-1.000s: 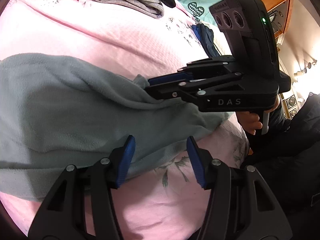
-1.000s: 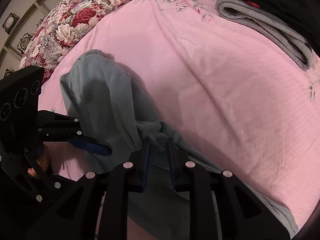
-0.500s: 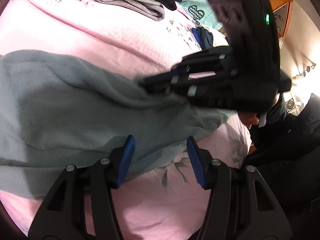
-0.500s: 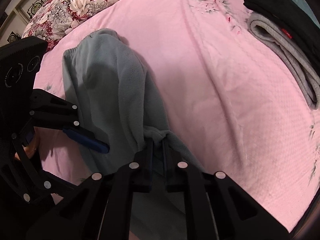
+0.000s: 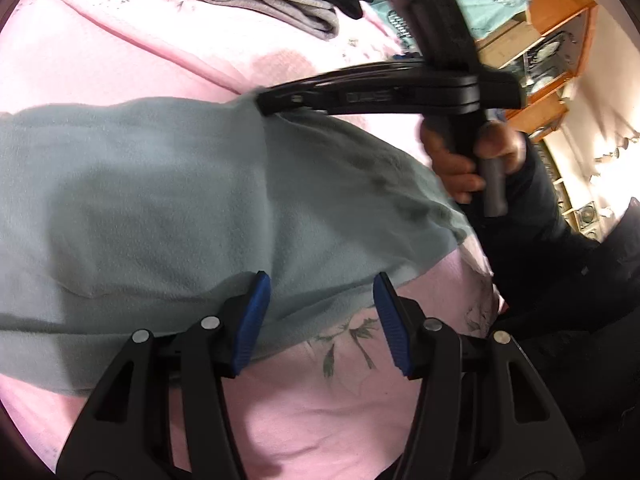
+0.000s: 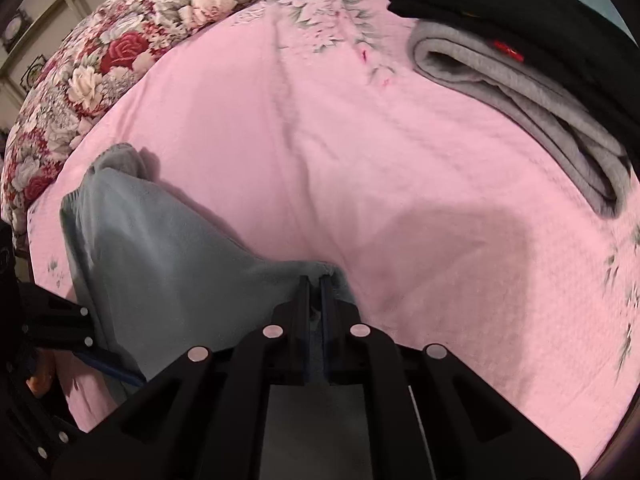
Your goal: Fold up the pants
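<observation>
Grey-green fleece pants (image 5: 160, 200) lie across the pink bed cover (image 5: 100, 48). My left gripper (image 5: 320, 312) is open and empty, its blue pads hovering over the pants' near edge. My right gripper (image 6: 315, 284) is shut on an edge of the pants (image 6: 168, 264) and holds it lifted above the bed. The right gripper also shows in the left wrist view (image 5: 264, 104), pinching the cloth at its far edge. The left gripper's blue finger (image 6: 112, 368) shows low at the left of the right wrist view, beside the cloth.
A folded grey garment (image 6: 520, 96) with black clothes (image 6: 520, 12) on top lies at the far right of the bed; it also shows in the left wrist view (image 5: 272, 4). A floral quilt (image 6: 100, 56) lies at the far left. Wooden shelves (image 5: 552, 40) stand beyond the bed.
My right gripper has lifted the pinched pants edge and carried it up and away across the bed, spreading the cloth. My left gripper has stayed open in place.
</observation>
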`<state>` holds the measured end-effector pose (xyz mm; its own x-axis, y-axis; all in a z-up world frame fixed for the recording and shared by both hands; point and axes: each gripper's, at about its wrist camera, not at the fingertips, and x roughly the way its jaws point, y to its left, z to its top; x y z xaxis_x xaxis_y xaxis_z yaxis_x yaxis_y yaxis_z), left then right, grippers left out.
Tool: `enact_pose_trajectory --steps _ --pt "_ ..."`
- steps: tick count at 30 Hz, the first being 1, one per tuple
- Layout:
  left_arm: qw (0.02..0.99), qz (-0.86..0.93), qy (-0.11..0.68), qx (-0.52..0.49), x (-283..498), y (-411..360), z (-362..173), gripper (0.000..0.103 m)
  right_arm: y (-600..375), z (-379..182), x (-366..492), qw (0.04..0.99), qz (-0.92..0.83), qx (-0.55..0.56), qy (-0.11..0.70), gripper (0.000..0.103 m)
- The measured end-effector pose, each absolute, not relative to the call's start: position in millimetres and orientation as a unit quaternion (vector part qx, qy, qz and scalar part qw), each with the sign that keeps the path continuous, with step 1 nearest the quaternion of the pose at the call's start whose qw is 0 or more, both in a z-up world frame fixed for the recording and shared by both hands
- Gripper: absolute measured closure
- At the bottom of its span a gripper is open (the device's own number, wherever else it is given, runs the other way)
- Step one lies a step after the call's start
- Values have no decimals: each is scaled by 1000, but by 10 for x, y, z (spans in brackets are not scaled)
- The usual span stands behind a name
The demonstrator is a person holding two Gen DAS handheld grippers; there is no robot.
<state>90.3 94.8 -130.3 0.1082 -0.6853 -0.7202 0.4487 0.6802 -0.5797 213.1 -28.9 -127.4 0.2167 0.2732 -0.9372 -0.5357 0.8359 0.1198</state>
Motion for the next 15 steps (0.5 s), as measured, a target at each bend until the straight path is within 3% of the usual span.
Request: enact_pose_trajectory --steps 4,6,8,9,10,11,12,13,15 --pt "765 -368 524 -65 997 814 -974 43 -512 -981 2099 787 235 -73 566 66" --pt "776 -368 507 -74 1140 690 -802 33 -738 -663 1970 815 224 -51 532 64" --pt "772 -359 517 -92 1322 559 -800 35 -955 -468 1779 829 213 -35 516 52" --pt "759 -360 533 -105 1443 468 -855 36 -1055 -406 1645 834 206 -26 510 52" --pt "747 -360 548 -114 1551 380 -931 47 -1121 -386 1541 835 203 -23 510 52" --pt "738 -359 561 -112 1630 303 -1004 73 -1180 -392 1402 834 199 -22 514 52" --pt "729 -357 575 -103 1701 213 -1096 85 -1231 -426 1253 832 193 -21 519 52" --pt "723 -349 589 -95 1758 142 -1194 95 -1262 -479 1099 831 189 -18 523 52" --pt "718 -330 608 -83 1839 55 -1366 95 -1273 -592 825 822 196 -6 535 52"
